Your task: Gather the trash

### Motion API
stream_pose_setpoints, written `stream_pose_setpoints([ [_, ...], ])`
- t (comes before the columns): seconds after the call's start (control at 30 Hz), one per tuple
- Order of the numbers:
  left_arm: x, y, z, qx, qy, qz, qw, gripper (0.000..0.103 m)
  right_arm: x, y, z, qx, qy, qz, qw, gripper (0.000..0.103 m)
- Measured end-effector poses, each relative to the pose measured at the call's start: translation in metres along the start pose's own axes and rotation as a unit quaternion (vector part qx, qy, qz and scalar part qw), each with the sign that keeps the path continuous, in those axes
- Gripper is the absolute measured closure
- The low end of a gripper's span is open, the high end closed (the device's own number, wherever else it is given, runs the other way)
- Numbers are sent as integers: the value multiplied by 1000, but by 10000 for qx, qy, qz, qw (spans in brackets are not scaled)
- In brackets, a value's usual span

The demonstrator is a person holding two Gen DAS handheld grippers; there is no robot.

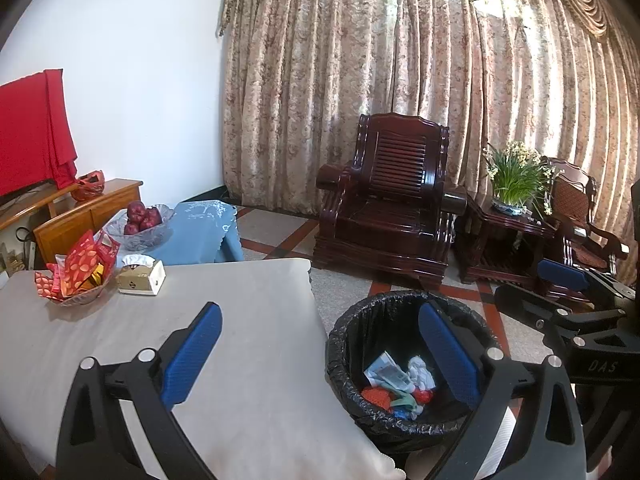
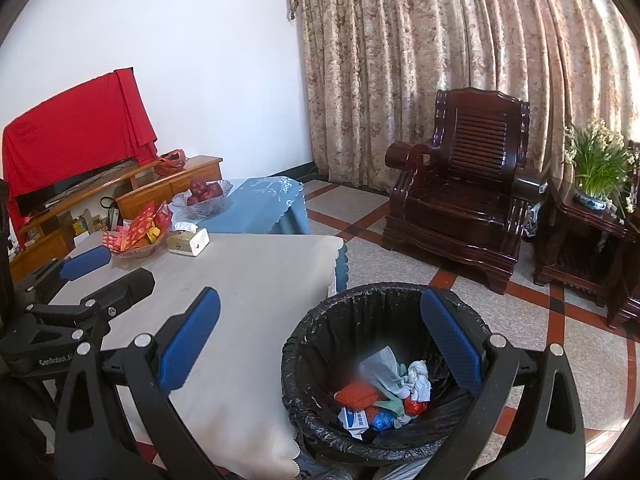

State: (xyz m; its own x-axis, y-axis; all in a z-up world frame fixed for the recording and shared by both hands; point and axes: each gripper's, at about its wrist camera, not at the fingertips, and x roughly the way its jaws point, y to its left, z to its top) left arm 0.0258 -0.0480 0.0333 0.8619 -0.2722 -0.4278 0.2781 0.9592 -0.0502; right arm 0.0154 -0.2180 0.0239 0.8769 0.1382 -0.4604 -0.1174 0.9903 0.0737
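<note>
Both grippers — left (image 1: 320, 340), right (image 2: 320, 336) — gape empty; the bin (image 2: 320, 320) sits below-right, table (image 2: 256, 272) bare of loose trash.

Sun shone through the curtain (image 1: 420, 80), so the room was bright; edges looked bent and dark, and the trash (image 2: 376, 392) looked blurry

"das" stands on the black right tongs (image 1: 560, 280); "genrobot.a…", cut off, stands on the black left tongs (image 2: 108, 270).
</note>
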Motion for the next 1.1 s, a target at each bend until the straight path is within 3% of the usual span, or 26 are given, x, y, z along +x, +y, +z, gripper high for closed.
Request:
stream_pose_setpoints([
  [1.1, -1, 6, 0, 0, -17, 14, 10000, 6, 3, 3, 2, -1, -7, 11, 10000, 5],
])
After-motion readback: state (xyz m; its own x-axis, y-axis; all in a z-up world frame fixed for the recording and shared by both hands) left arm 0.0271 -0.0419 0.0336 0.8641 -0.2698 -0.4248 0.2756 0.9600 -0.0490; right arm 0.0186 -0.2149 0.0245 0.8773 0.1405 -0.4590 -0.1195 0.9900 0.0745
